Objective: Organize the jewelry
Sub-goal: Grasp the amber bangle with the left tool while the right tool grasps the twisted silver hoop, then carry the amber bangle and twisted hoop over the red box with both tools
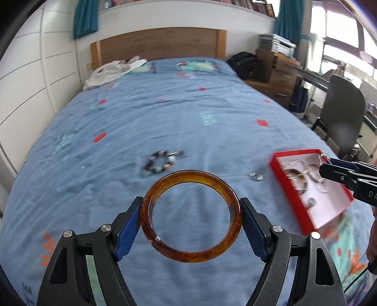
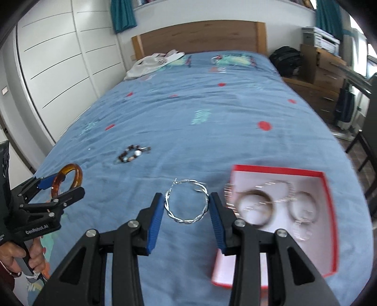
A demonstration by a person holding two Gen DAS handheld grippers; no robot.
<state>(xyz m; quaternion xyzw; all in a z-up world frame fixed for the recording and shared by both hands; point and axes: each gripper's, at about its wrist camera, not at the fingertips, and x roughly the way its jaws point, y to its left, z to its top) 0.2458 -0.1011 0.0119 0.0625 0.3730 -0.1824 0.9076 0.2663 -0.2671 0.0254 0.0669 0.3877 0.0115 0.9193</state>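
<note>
You're over a bed (image 1: 165, 113) with a blue patterned cover, red and teal patches on it. Wooden headboard (image 1: 157, 42) sits at the far end against a white wall. White clothing (image 1: 113, 70) is bunched at the head, on the picture's left. White wardrobe doors (image 2: 59, 61) with thin dark lines run along that same side. Teal curtains (image 1: 86, 17) hang on both sides above the headboard, under a shelf of books. Far right corner: black bag (image 1: 243, 63), wooden drawers (image 1: 278, 70) with a white stack on top. Dark office chair (image 1: 341, 115) stands right of the bed. Bright daylight comes through the windows (image 1: 339, 30) on the right.
</note>
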